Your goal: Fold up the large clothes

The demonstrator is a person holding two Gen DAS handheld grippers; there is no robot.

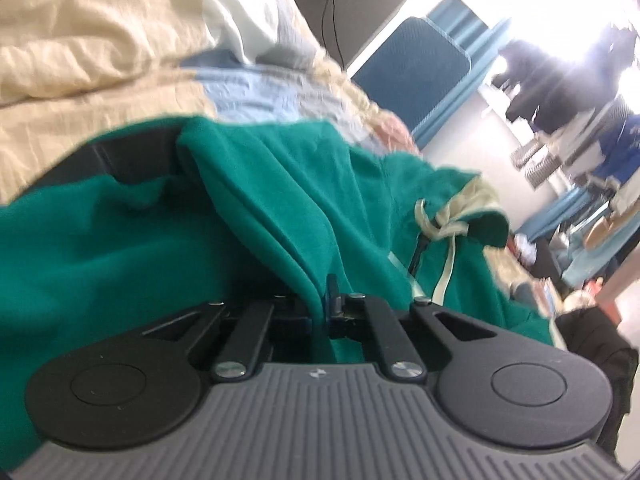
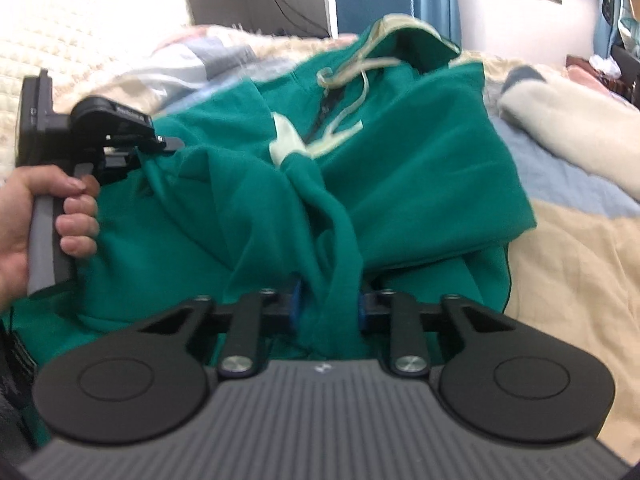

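Observation:
A large green hoodie with cream hood lining and cream drawstrings lies crumpled on the bed. It also fills the left wrist view. My left gripper is shut on a fold of the green fabric. It also shows in the right wrist view at the hoodie's left side, held by a hand. My right gripper is shut on a bunched fold of the hoodie at its near edge. The fingertips of both are buried in cloth.
The bed has a quilt of cream and pale blue patches and a cream blanket at the right. A blue chair, blue curtains and cluttered shelves stand past the bed. A wall cable hangs behind.

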